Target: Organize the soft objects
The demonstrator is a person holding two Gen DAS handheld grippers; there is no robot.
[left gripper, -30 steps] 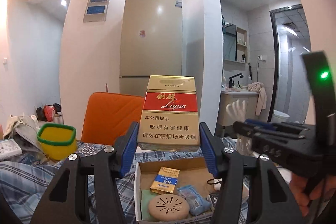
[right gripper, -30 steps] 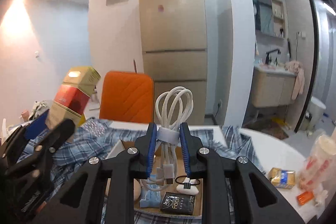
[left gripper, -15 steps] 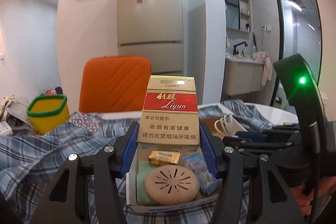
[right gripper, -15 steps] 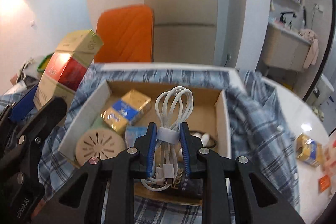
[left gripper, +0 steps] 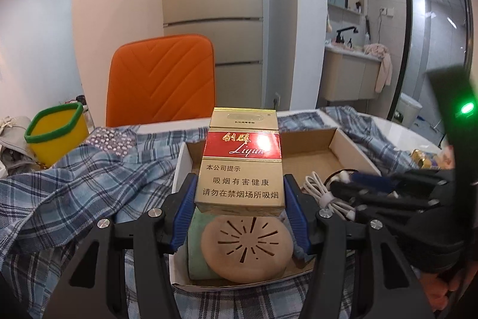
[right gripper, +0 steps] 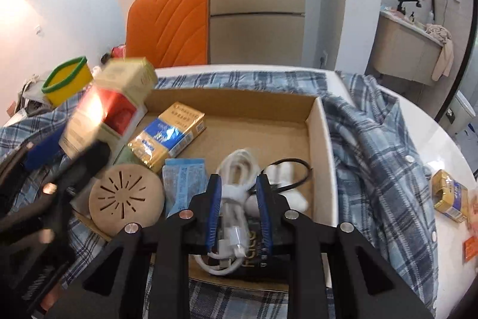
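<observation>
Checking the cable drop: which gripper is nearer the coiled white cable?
Right. The right gripper straddles the coiled white cable in the cardboard box; the left gripper holds a cigarette pack beside it.

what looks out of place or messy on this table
A plaid shirt lies crumpled under and around the cardboard box, with a gold-and-blue packet stray on the bare table right of it.

Glossy paper cigarette pack (left gripper: 240, 166), matt brown cardboard box (right gripper: 316, 139), woven plaid cloth shirt (right gripper: 370, 157), smooth white plastic cable (right gripper: 236, 187)
</observation>
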